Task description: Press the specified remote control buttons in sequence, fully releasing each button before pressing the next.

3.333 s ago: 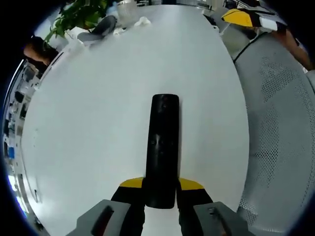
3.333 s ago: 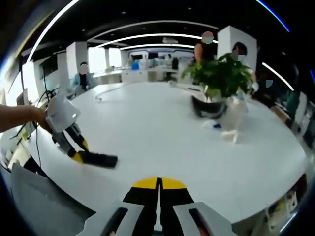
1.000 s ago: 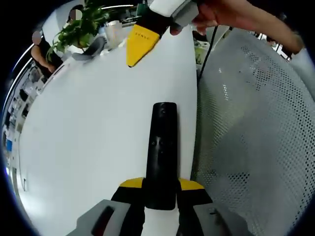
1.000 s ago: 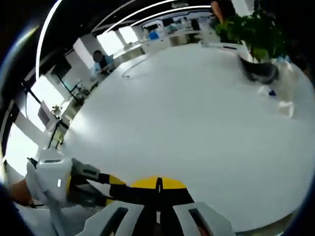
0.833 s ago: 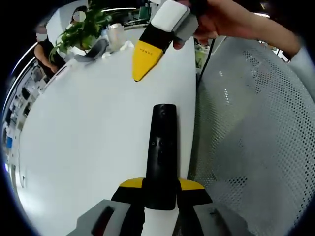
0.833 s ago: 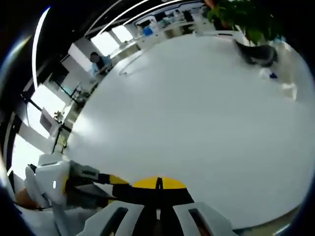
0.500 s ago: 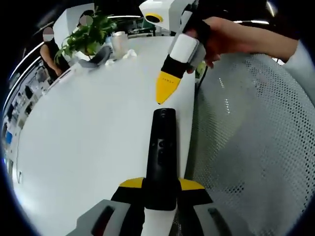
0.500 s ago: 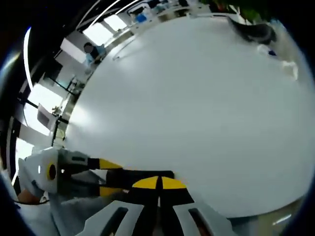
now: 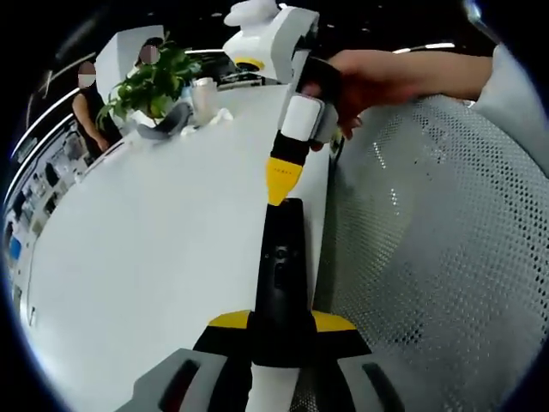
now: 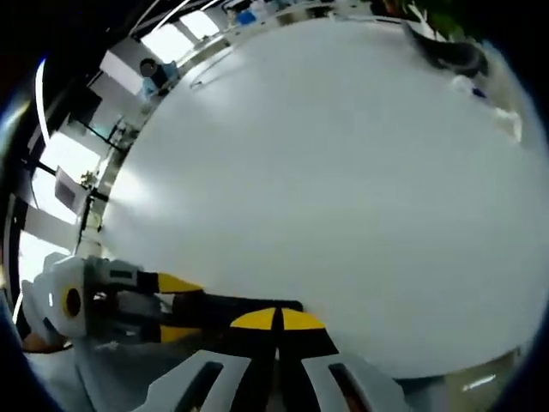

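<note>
Left gripper [image 9: 279, 330] clamped on the near end of the black remote [image 9: 280, 275], held over the white table [image 9: 146, 249]. Right gripper [image 9: 280, 182], jaws together, tip at the remote's far end. Potted plant [image 9: 153, 79] beyond the remote, across the table.

Yellow-tipped black tool [image 9: 281, 331]; white sleeve [image 9: 521, 90] on arm.

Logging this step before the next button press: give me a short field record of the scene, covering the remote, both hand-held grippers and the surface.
remote: black remote control, lengthwise between the left jaws
left hand-held gripper: shut on the remote
right hand-held gripper: shut, yellow tip at the remote's far end; contact cannot be judged
surface: white table
background: potted plant at the table's far edge
</note>
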Tool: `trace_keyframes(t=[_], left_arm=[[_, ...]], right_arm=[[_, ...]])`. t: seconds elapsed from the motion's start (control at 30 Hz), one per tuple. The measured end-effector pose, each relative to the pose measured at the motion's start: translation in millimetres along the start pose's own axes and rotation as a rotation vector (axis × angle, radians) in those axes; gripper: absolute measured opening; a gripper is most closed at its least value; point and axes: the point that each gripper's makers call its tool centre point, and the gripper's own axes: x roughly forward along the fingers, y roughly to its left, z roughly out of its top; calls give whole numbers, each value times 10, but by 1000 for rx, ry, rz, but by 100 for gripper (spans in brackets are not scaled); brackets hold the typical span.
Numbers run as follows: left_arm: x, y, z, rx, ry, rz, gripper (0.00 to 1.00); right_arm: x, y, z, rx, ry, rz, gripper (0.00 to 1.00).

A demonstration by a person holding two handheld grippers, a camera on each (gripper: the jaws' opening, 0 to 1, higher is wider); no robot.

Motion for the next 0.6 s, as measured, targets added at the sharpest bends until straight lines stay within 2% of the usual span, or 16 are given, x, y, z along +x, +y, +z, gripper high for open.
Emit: trace_keyframes(t=[0.13, 0.37, 0.5, 0.6], left_arm=[[6, 1, 1, -2, 14, 2, 24], [6, 8, -6, -9, 6, -4, 24], [8, 12, -10, -27, 10, -2, 25], [8, 13, -13, -26, 8, -2, 25]], right_arm=[[-15, -17, -50, 50, 26, 12, 0], [-4, -22, -74, 65, 33, 12, 0], [29, -15, -168, 31, 78, -16, 0], [34, -8, -151, 6, 70, -27, 0]])
